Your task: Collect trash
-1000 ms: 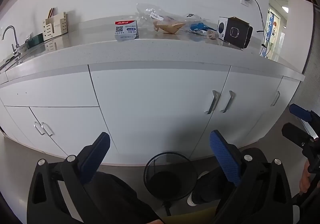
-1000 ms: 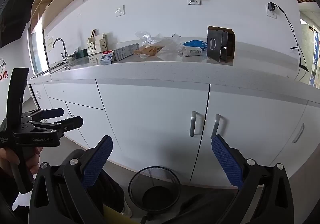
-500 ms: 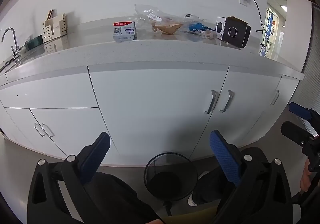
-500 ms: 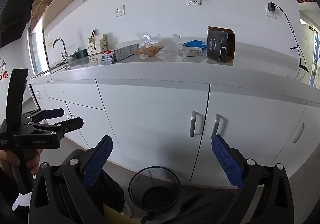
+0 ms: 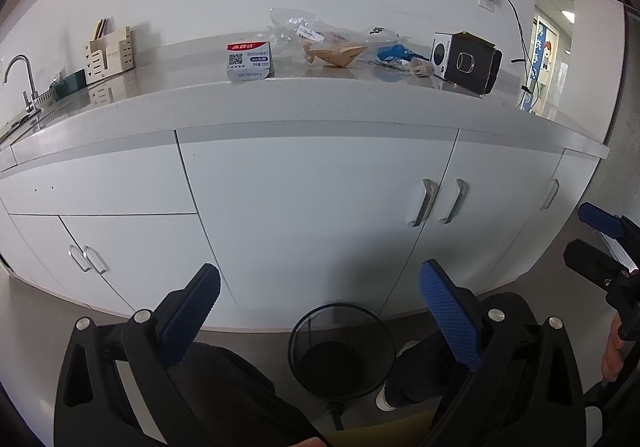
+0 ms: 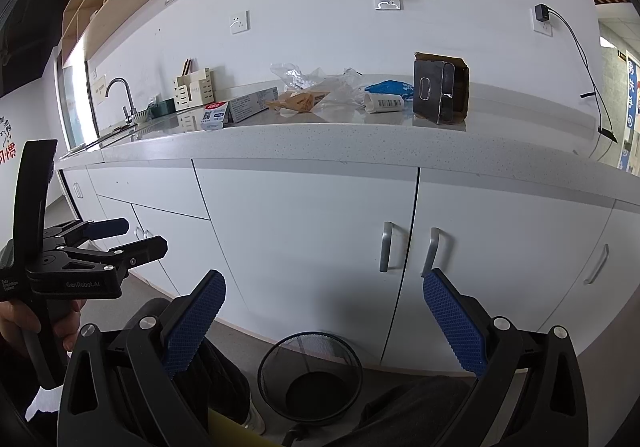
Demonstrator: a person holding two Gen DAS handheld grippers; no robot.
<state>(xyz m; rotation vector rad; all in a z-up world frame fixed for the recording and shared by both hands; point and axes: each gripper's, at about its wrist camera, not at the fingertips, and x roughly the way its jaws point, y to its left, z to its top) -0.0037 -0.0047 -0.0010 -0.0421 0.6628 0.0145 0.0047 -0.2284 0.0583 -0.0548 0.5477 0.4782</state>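
The left gripper (image 5: 320, 311) is hanging low in front of the white cabinet doors (image 5: 312, 207), and its two blue-padded fingers (image 5: 448, 319) are standing wide apart with nothing between them. The right gripper (image 6: 324, 319) is hanging at about the same height, also spread wide and carrying nothing. In the right wrist view the left gripper is showing at the left edge, where a hand (image 6: 24, 327) is gripping its black handle.

The trash is lying on the pale grey speckled countertop (image 5: 320, 99), well above both grippers. A small white carton with a red stripe and a QR code (image 5: 249, 61) is sitting nearest to the front edge. Behind it and to the right, a crumpled clear plastic bag (image 5: 296, 27) is lying against a folded brown paper wrapper (image 5: 338, 55). Further right a blue plastic wrapper (image 5: 394, 52) is resting beside a white cylindrical container with a barcode (image 6: 384, 102). An open black cardboard box (image 5: 466, 63) is standing at the right end of the group.

On the floor, a round black wire-mesh wastebasket (image 5: 342, 351) is standing close in front of the cabinet, below the space between the fingers of each gripper. A chrome tap (image 5: 20, 79) and a beige utensil holder (image 5: 108, 57) are standing far to the left on the counter.
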